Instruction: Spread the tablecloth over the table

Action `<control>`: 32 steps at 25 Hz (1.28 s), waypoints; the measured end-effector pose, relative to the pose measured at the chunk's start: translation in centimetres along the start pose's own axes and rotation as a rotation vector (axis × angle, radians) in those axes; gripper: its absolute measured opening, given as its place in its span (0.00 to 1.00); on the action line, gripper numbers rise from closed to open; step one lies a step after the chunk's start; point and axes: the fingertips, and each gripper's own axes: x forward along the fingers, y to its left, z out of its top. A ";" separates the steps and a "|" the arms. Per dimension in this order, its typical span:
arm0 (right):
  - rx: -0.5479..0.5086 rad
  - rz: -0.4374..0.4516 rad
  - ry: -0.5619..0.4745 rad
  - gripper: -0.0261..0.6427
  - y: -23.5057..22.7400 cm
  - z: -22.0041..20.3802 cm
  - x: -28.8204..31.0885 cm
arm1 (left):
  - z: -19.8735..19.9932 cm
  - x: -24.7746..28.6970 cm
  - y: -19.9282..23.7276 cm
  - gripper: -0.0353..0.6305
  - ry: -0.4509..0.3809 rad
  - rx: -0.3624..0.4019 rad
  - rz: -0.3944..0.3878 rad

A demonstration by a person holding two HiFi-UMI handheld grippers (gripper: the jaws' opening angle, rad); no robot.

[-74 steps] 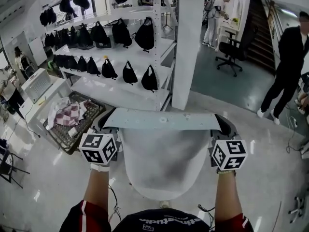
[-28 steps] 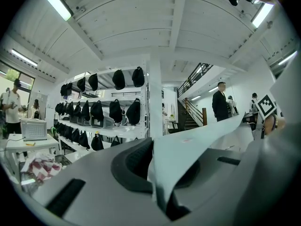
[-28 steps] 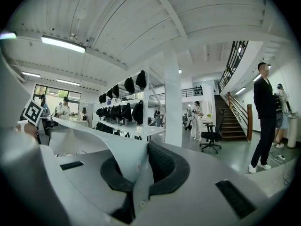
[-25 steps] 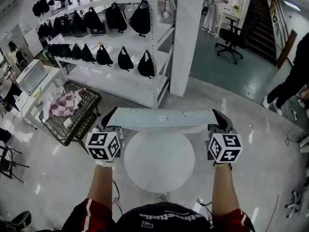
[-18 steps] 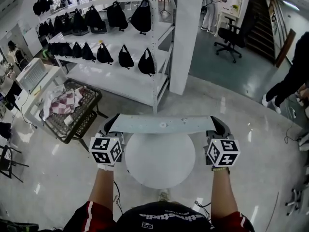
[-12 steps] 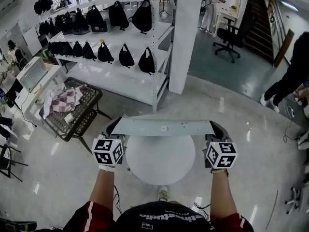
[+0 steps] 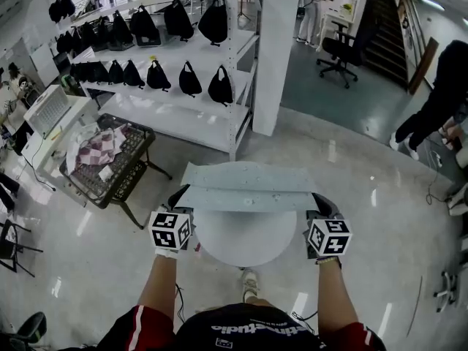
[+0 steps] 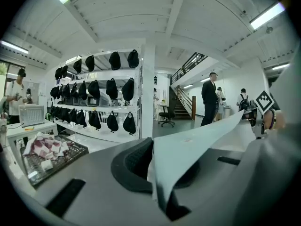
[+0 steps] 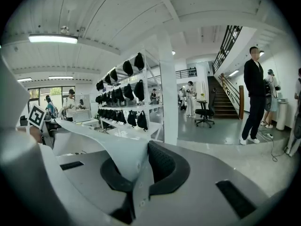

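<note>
Left claw (image 7: 180,195), right claw (image 7: 319,200), both clamped shut, seemingly held level

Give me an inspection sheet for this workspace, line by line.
Surface: round white table, near part bare.
Job's things: pale tablecloth stretched taut between both grippers over the table's far side, not yet spread.
Clutter: nothing seen on the tabletop.
Grippers: left gripper and right gripper each shut on a corner of the cloth.
Cables: thin cable on the floor at far right.
Surroundings: white shelving with black bags, pillar, wire basket holding a checked cloth, office chair, a person in dark clothes standing to the right.
</note>
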 end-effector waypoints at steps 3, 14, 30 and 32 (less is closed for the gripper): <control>-0.001 -0.006 0.027 0.10 0.9 -1.9 -1.0 | -1.4 -1.0 0.0 0.09 0.013 -0.003 -0.009; 0.056 -0.027 0.168 0.14 1.9 -9.2 -4.2 | -6.2 -2.8 -1.4 0.09 0.105 -0.027 -0.036; -0.082 0.058 0.395 0.23 5.4 -16.2 -11.6 | -8.3 -3.9 -2.7 0.09 0.138 -0.093 -0.041; -0.080 0.093 0.427 0.23 5.7 -17.1 -12.6 | -8.4 -3.8 -2.8 0.09 0.143 -0.104 -0.043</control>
